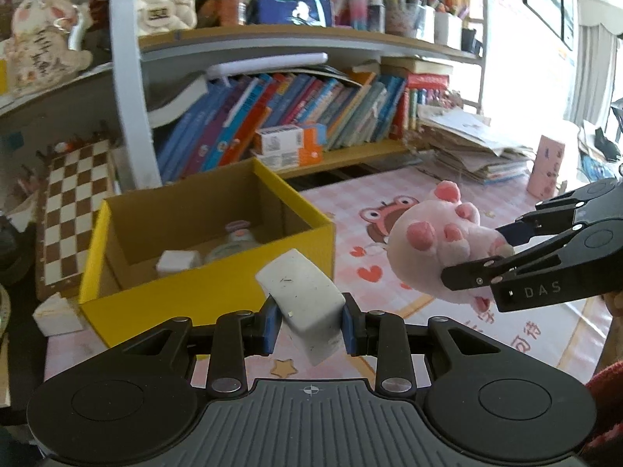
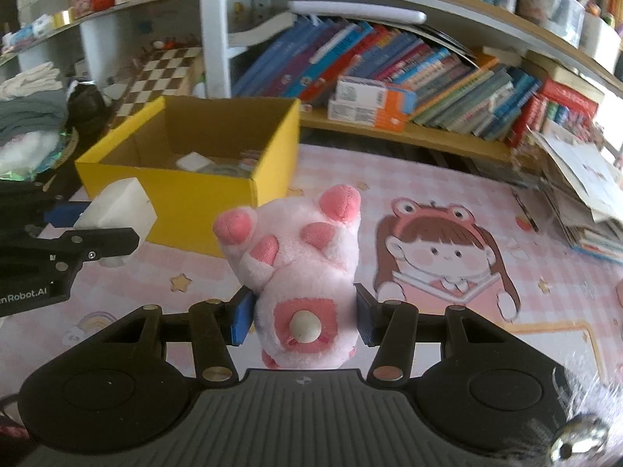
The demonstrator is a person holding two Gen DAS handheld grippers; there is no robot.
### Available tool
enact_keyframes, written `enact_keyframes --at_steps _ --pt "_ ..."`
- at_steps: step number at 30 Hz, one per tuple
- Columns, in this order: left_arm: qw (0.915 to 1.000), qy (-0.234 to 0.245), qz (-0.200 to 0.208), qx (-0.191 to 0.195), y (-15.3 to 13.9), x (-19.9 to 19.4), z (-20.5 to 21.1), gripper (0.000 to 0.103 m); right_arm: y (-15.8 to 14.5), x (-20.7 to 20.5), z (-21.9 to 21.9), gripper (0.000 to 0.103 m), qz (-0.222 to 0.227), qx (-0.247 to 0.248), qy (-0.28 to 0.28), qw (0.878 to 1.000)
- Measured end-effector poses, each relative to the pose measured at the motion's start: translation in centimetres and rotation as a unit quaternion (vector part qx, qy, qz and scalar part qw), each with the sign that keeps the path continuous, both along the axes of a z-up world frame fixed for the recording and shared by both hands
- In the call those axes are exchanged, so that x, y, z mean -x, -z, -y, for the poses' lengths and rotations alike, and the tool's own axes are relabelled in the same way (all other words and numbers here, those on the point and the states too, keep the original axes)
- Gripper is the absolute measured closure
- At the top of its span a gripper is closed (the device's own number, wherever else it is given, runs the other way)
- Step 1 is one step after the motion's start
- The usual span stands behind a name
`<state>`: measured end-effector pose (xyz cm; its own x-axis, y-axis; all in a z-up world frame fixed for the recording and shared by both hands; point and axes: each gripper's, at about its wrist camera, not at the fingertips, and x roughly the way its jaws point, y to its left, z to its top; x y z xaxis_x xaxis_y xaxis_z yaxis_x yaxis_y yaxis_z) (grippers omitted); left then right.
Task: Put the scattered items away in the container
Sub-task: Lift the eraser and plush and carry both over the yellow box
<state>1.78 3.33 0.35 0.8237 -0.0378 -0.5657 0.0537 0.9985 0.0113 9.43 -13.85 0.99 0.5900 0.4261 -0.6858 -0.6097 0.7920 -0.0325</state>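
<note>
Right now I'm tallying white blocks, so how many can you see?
3: one white block in the left claw, one inside the yellow box, one on the mat left of it. Others may be hidden.

Open top of yellow box [image 1: 194,303], white block [image 1: 177,262] and bottle [image 1: 233,243] inside; bookshelf [image 1: 350,155] close behind.

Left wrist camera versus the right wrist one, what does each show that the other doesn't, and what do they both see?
Only the left wrist view shows the white block clamped between the left gripper fingers, the cream quilted bag on the upper shelf, and a small white box lying beside the yellow box.

Only the right wrist view shows the plush pig's tail end between the right gripper fingers, the cartoon girl print on the mat, and folded clothes at left.

Both show the yellow box with items inside, the checkerboard, and shelved books.
</note>
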Motion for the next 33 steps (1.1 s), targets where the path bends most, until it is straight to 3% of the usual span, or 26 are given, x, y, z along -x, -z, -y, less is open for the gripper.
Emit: enact_keyframes --at_steps 18,33 --pt "0.9967 -0.06 0.054 -0.012 -3.0 -1.8 -4.9 0.074 -3.7 -2.4 -5.6 0.054 0.041 -0.01 -0.074 0.996" --pt "0.9922 -0.111 0.055 -0.01 -2.4 -6.4 -8.6 0.074 -4.2 -6.8 -10.7 0.054 0.054 -0.01 -0.108 0.993"
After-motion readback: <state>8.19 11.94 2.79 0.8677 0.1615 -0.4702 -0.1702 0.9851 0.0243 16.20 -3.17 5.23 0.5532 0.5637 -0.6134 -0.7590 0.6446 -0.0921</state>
